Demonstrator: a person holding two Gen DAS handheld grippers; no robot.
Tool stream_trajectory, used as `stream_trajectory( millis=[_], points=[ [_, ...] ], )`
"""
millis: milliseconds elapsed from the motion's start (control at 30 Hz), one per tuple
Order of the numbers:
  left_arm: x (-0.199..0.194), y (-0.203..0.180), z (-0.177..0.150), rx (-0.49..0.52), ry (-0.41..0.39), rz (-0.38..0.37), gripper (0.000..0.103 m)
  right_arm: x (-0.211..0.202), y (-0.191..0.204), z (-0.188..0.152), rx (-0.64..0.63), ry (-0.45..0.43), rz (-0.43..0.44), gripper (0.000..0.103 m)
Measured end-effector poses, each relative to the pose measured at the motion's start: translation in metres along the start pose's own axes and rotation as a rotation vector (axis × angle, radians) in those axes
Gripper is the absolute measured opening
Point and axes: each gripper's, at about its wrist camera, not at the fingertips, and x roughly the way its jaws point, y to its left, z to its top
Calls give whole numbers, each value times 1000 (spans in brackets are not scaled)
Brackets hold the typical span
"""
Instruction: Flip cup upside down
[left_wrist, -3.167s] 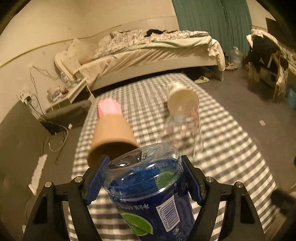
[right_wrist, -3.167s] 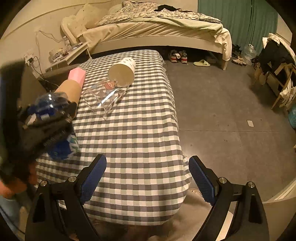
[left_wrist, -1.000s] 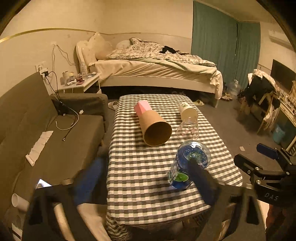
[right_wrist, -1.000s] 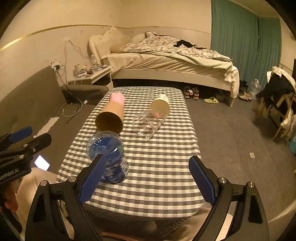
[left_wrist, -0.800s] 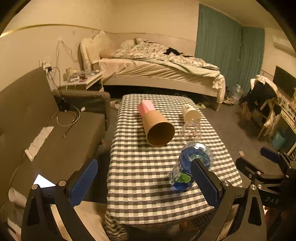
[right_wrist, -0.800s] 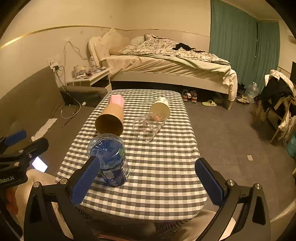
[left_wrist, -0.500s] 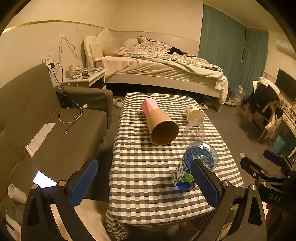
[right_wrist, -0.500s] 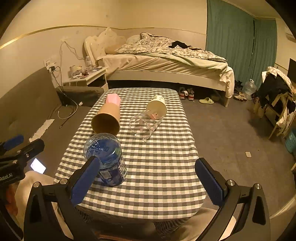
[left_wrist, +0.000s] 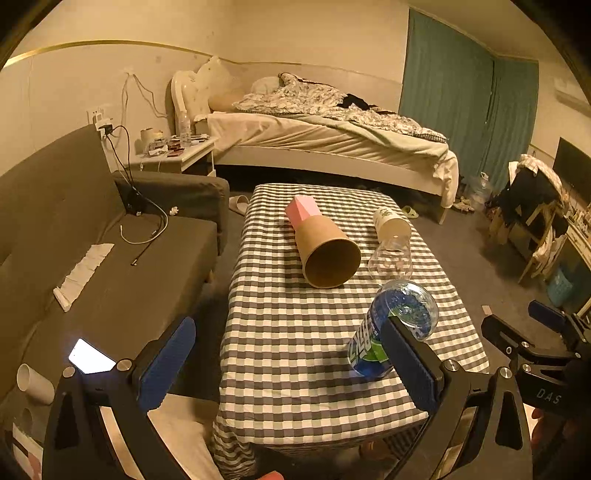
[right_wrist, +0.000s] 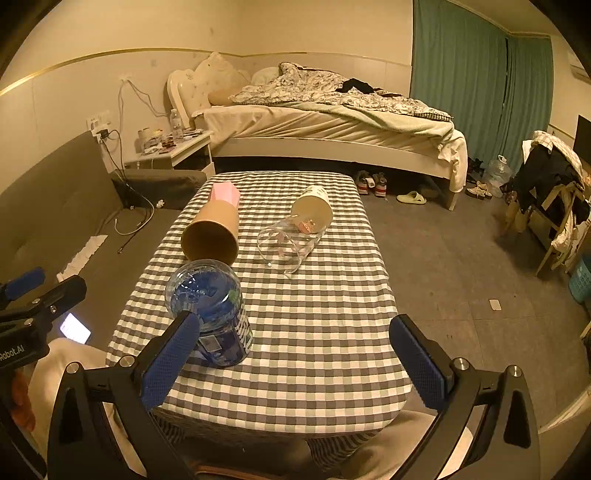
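— So where's the cup (right_wrist: 212, 312)?
— Upside down near the table's (right_wrist: 325, 354) front edge, blue-labelled, nothing visibly inside.
— Grippers?
— Left gripper (left_wrist: 291, 363) and right gripper (right_wrist: 291, 360) spread wide, holding nothing.

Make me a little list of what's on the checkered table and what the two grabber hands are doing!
table: checkered cloth
blue cup: standing bottom-up near the front
brown cup: on its side, mouth toward the camera
pink cup: on its side, behind the brown cup
clear cup: on its side
white cup: on its side, behind the clear cup
left gripper: open, empty
right gripper: open, empty
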Motion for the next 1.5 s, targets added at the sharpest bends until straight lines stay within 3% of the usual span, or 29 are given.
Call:
stream_trajectory(
  millis=[1500],
  points=[
    [3, 5, -2, -25, 5, 22, 103, 4, 2, -3, -4, 35, -12, 103]
  ],
)
